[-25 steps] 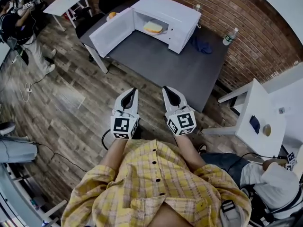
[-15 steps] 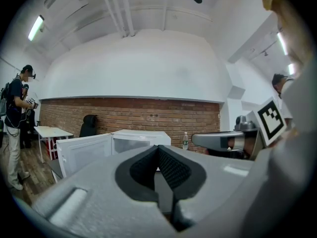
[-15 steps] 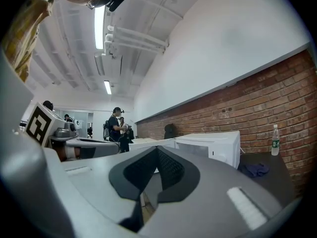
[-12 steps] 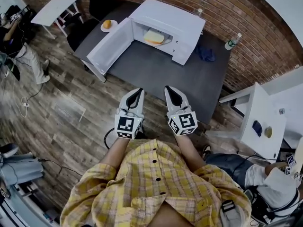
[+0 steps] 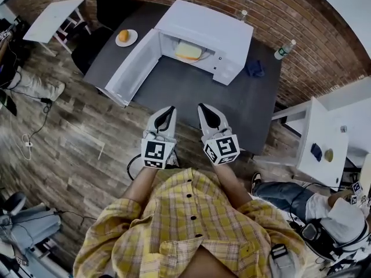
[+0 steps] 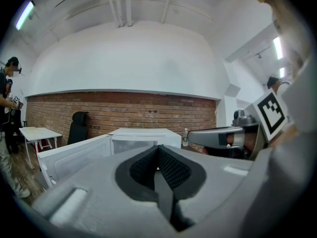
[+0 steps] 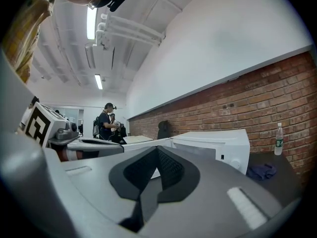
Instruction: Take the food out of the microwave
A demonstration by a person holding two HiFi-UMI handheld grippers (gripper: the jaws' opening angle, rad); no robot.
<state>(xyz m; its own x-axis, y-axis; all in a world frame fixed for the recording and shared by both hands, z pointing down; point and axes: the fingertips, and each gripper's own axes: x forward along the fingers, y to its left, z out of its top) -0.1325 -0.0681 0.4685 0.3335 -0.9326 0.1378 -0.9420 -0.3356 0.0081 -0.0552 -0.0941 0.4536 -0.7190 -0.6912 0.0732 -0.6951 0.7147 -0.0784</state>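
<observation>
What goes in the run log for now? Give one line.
microwave: open | food: inside, untaken | left claw: shut, empty | right claw: shut, empty

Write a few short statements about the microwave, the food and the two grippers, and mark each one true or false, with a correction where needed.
1. The microwave door stands open. True.
2. The food is outside the microwave. False: it lies inside.
3. The left gripper grips the food. False: its jaws are together on nothing.
4. A blue cloth lies on the table, right of the microwave. True.
5. The right gripper is shut and empty. True.
</observation>
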